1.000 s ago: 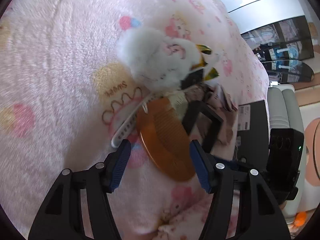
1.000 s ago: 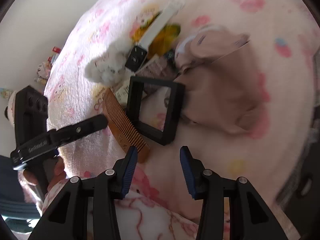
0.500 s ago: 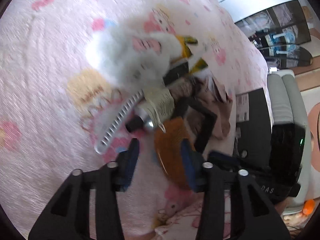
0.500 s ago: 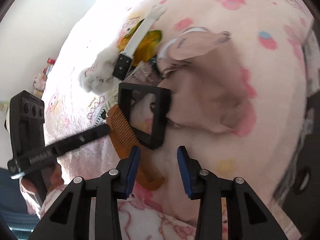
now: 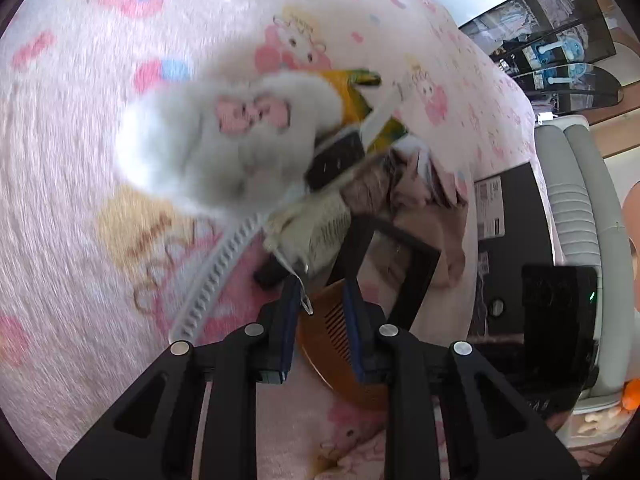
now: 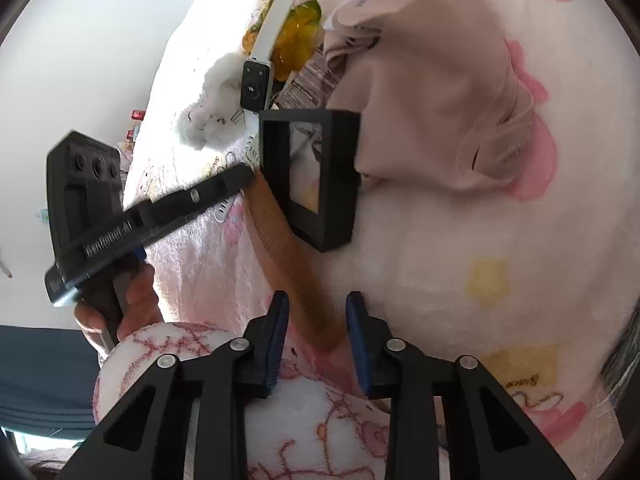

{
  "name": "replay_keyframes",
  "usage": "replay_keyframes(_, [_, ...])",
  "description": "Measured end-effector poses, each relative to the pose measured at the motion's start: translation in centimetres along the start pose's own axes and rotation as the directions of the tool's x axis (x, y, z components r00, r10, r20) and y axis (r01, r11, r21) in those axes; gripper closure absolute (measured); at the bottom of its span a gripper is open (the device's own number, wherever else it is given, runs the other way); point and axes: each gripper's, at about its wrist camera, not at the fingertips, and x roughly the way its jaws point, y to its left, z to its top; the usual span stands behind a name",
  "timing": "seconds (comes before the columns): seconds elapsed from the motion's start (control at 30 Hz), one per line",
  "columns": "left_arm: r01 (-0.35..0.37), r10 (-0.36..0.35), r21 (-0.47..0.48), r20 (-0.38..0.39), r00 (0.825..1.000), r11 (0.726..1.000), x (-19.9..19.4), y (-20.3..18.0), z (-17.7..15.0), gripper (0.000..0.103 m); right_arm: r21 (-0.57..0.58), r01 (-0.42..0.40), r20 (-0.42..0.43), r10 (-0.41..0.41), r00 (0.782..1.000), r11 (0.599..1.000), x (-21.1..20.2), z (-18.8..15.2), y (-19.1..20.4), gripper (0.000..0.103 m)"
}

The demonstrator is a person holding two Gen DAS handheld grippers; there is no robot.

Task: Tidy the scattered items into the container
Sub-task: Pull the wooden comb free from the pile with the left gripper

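A pile of items lies on a pink blanket. My left gripper (image 5: pixel 322 300) is shut on the brown comb (image 5: pixel 332 328), its fingers clamping one end. The comb also shows in the right wrist view (image 6: pixel 280 236), lying beside a black square frame box (image 6: pixel 316 176). My right gripper (image 6: pixel 316 316) is open, its fingers either side of the comb's near end. A white fluffy toy (image 5: pixel 224 140), a white strap (image 5: pixel 212 276), a watch (image 6: pixel 256 80), a yellow packet (image 6: pixel 298 36) and a beige cloth pouch (image 6: pixel 432 80) lie around the box.
The left gripper's body and the hand holding it (image 6: pixel 100 216) reach in from the left in the right wrist view. A black case (image 5: pixel 508 216) and a white radiator-like object (image 5: pixel 576 208) stand past the bed edge at the right.
My left gripper has closed on the comb's end and moved in toward the pile. My right gripper has come closer to the comb's other end.
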Motion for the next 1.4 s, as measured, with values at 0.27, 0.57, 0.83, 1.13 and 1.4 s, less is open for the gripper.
replay_keyframes(0.27, [0.031,-0.03,0.027,-0.035,0.999,0.999,-0.3,-0.8,-1.8,0.083,-0.008,0.095,0.13,-0.093,0.987,0.995,-1.9,-0.1,1.1,0.082])
replay_keyframes(0.57, [0.221,-0.212,0.035,-0.164,0.963,0.975,2.4,-0.2,-0.3,0.049,0.075,0.08,0.038,-0.083,0.996,0.994,-2.0,-2.0,-1.6,0.079])
replay_keyframes(0.83, [0.247,-0.24,0.091,-0.086,0.967,0.965,1.3,-2.0,0.8,0.097,0.065,0.129,0.06,-0.133,0.989,0.99,-1.7,-1.4,-1.0,0.079])
replay_keyframes(1.13, [0.153,-0.123,-0.121,0.226,0.966,0.981,-2.7,1.9,0.8,0.097,0.029,0.138,0.066,-0.14,0.988,0.99,-0.7,1.0,1.0,0.078])
replay_keyframes(1.4, [0.047,-0.035,-0.19,0.066,0.997,0.981,-1.3,4.8,-3.3,0.089,0.016,0.089,-0.002,-0.089,0.996,0.996,2.1,0.9,2.5,0.074])
